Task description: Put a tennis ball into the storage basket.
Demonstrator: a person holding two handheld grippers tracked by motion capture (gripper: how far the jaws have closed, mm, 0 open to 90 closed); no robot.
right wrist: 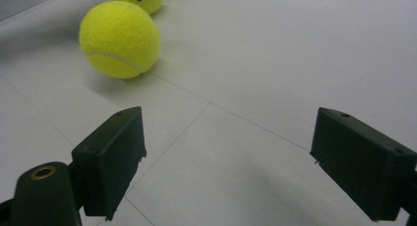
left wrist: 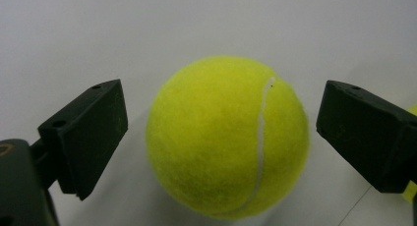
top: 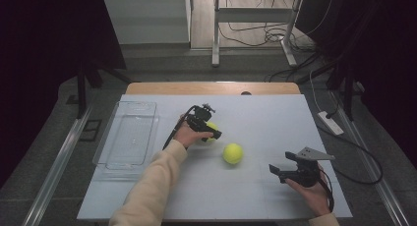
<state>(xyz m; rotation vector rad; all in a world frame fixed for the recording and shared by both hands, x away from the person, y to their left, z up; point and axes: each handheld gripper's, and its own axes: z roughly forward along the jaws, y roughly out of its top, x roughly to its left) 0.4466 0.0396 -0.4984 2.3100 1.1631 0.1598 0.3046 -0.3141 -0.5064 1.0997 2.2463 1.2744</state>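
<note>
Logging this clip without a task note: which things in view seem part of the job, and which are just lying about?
Likely in the job:
- tennis ball between the open left gripper jaws
- second tennis ball
- clear tray
- right gripper, open, waiting

Lying about:
- white power strip
- floor cables

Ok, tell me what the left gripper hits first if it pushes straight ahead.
The left gripper would meet the tennis ball sitting between its open jaws, apparently untouched so far; the other ball lies off that line.
</note>
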